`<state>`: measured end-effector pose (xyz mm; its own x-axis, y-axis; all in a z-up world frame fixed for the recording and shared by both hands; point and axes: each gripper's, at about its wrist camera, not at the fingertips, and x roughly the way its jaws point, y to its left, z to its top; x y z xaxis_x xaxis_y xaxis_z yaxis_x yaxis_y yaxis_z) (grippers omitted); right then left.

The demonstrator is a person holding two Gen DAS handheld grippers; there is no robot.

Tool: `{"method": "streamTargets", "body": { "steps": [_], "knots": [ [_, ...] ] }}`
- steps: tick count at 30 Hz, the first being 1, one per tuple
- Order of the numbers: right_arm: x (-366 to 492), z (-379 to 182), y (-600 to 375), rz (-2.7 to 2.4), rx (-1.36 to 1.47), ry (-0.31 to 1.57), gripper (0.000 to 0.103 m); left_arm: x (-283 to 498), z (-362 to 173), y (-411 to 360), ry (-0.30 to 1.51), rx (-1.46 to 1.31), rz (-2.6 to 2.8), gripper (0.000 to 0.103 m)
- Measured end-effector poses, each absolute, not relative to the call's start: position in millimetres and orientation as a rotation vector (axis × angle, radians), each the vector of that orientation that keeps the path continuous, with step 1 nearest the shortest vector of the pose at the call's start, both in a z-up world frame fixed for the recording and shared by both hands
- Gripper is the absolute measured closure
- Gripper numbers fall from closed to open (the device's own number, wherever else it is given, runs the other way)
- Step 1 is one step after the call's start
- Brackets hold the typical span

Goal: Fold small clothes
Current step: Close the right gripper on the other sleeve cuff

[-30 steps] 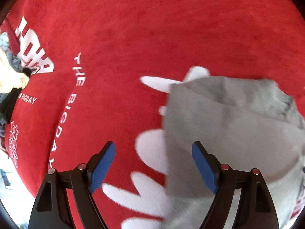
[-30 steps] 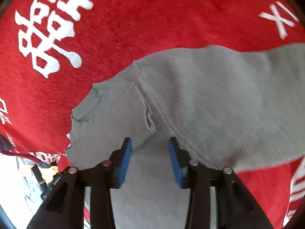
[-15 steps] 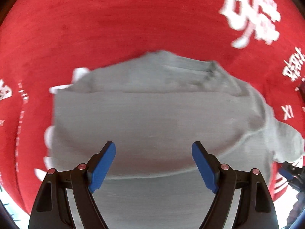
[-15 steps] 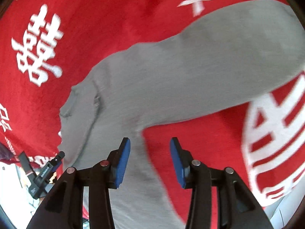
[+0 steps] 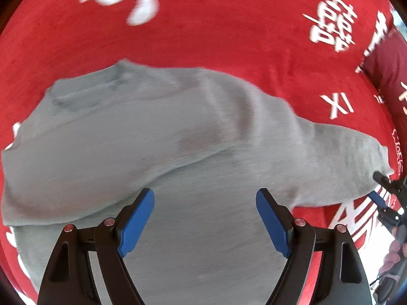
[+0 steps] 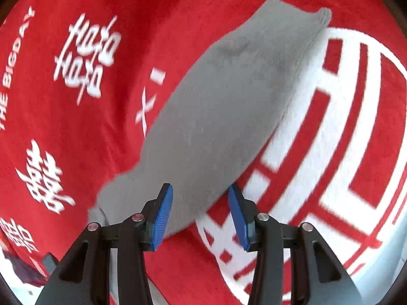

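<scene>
Grey sweater (image 5: 157,137) lies on the red blanket (image 5: 229,33), body under your wide-spread left gripper (image 5: 205,218); your right gripper (image 6: 200,211), parted and empty, straddles the sleeve's (image 6: 229,96) edge.

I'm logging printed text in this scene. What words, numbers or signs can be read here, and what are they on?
"THE BIGDAY": white print on the red plush blanket, at its left edge in the right wrist view.
"XI": white print on the same blanket.
White Chinese-style characters: too blurred to read.
Grey knitted garment: no text visible.
</scene>
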<state>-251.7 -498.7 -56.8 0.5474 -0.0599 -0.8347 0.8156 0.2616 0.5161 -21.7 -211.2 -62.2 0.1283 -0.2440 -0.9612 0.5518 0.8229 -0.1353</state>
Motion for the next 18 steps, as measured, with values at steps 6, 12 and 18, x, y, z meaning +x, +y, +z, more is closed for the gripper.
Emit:
{"method": "streamTargets", "body": {
  "steps": [6, 12, 18],
  "knots": [
    [-241, -61, -516, -0.643, 1.231, 0.696, 0.053, -29, -76, -253, 1.324, 0.298, -0.614, 0.020],
    [-243, -59, -524, -0.571, 1.306, 0.661, 0.091, -43, -88, -270, 1.294, 0.415, -0.633, 0.011],
    [-211, -32, -509, -0.378, 1.316, 0.580, 0.093, -37, -79, -254, 1.312, 0.353, -0.683, 0.011]
  ]
}}
